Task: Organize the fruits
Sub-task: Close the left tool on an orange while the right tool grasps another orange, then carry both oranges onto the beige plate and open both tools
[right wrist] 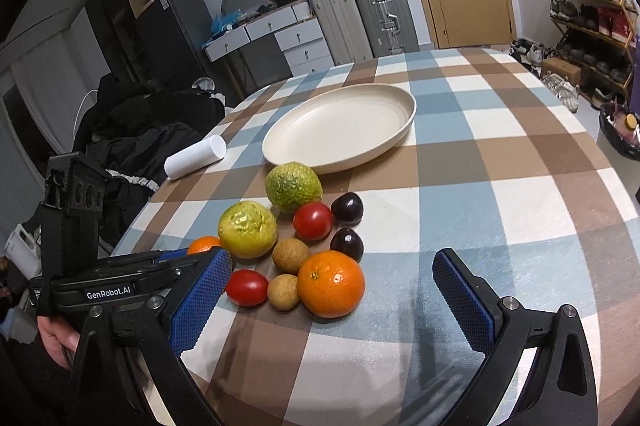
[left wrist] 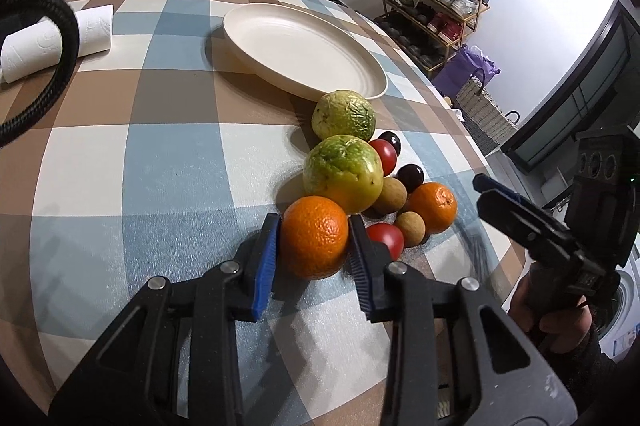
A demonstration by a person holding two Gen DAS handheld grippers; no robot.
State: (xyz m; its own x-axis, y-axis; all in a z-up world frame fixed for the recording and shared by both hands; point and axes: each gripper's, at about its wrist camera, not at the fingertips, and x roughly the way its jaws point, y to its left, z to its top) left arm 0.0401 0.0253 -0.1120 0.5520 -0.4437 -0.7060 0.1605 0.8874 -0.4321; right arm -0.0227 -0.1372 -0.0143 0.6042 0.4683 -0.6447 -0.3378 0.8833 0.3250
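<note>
A pile of fruit lies on the checked tablecloth in front of a cream plate (left wrist: 304, 46) (right wrist: 340, 124). My left gripper (left wrist: 314, 246) is shut on the nearest orange (left wrist: 314, 236), a blue pad pressed to each side; from the right wrist view this orange (right wrist: 203, 244) peeks out behind that gripper. Beyond it sit two green guavas (left wrist: 342, 172) (left wrist: 344, 114), a second orange (left wrist: 434, 206) (right wrist: 331, 284), two red tomatoes (right wrist: 313, 221) (right wrist: 247, 287), two dark plums (right wrist: 347, 208), and two brown longans (right wrist: 290, 255). My right gripper (right wrist: 333, 260) stands open just short of the second orange, holding nothing.
A white paper roll (left wrist: 52, 38) (right wrist: 196, 156) lies left of the plate, and a black cable (left wrist: 60, 46) loops over it. The table edge falls away to the right, toward a shoe rack (left wrist: 436, 6) and bags. A person's hand (left wrist: 556, 326) holds the right gripper.
</note>
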